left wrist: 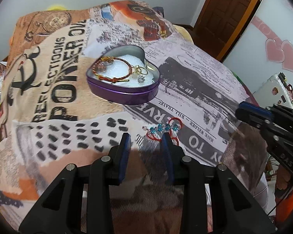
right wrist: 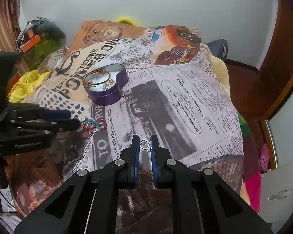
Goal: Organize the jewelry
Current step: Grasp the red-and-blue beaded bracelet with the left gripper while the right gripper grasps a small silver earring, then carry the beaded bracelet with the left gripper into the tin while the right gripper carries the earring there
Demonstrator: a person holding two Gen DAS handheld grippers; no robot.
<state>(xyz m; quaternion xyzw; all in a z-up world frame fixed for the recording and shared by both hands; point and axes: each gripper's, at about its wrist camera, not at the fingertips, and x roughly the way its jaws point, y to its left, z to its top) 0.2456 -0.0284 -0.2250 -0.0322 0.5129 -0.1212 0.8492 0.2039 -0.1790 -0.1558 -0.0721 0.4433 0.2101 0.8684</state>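
Note:
A purple heart-shaped tin (left wrist: 125,95) (right wrist: 109,95) stands open on the printed blanket, holding a red-and-gold bracelet (left wrist: 107,66), rings and a small charm. A red cord bracelet with turquoise beads (left wrist: 164,128) (right wrist: 93,125) lies on the blanket. My left gripper (left wrist: 146,138) is open just in front of it, its right finger beside the cord; it also shows in the right wrist view (right wrist: 72,120). My right gripper (right wrist: 145,141) is open with a small silver ring (right wrist: 144,144) between its fingertips on the blanket. It shows in the left wrist view (left wrist: 244,111) too.
The printed blanket (left wrist: 195,81) covers a bed. Yellow cloth (right wrist: 25,86) and a green box with clutter (right wrist: 41,48) lie at the left. A wooden door (left wrist: 224,13) and a pink blanket edge (right wrist: 252,185) are to the right.

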